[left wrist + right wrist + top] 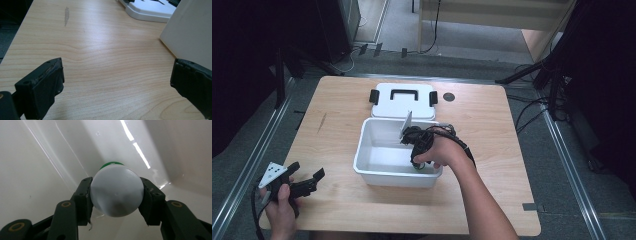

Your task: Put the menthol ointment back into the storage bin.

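light wooden table (pixel 492 150) on a grey floor, dark stands off to the sides, and the white bin (pixel 374 167) sits mid-table as the landmark. nearest the person, off the bin's near-left corner, the left gripper (pixel 307 180) rests low over the bare wood, held in a hand at the table's front edge; in the left gripper view its jaws stand wide apart with nothing between them, and the bin's white wall (pixel 190 32) rises just to one side. moving in, the right gripper (pixel 419 162) reaches down inside the bin at its near-right corner, forearm crossing the front rim. in the right gripper view its jaws are clamped on a white bottle (pixel 116 191) with a green band (pixel 110 164) at its far end; the pads press both flanks, and the bottle is inside the bin, close to the bottom. beyond the bin, touching or just behind its far wall, lies the white lid (pixel 404 107) with a black handle and black side clips. a small dark disc (pixel 449 97) sits right of the lid.
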`<state>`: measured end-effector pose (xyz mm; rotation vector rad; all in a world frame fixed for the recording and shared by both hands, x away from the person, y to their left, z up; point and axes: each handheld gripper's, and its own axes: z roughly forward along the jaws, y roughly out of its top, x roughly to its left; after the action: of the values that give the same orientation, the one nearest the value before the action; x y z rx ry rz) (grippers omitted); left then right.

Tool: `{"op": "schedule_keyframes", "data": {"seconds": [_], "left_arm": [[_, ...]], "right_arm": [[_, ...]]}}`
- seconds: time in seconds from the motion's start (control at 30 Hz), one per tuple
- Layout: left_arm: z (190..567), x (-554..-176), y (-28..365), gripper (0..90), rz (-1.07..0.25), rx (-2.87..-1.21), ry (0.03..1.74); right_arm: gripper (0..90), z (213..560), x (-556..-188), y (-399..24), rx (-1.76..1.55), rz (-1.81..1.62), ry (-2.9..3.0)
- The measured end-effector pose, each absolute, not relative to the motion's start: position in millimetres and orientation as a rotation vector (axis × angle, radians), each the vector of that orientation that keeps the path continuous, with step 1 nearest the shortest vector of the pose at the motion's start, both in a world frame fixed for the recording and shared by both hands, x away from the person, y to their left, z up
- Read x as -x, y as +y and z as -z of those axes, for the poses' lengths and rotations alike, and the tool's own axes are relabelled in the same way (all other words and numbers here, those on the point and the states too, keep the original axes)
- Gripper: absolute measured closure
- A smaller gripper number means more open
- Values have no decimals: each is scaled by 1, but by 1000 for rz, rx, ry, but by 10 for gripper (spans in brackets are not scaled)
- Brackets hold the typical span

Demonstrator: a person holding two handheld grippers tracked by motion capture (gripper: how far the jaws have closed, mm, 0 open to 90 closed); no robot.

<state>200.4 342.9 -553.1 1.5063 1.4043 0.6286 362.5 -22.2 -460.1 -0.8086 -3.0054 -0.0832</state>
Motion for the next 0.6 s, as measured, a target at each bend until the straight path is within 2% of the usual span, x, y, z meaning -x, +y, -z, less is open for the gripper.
{"op": "schedule_keyframes", "data": {"seconds": [0.6], "left_arm": [[553, -200, 343, 0, -627, -1505, 1407]], "right_arm": [[509, 467, -360, -19, 743, 6, -3046]]}}
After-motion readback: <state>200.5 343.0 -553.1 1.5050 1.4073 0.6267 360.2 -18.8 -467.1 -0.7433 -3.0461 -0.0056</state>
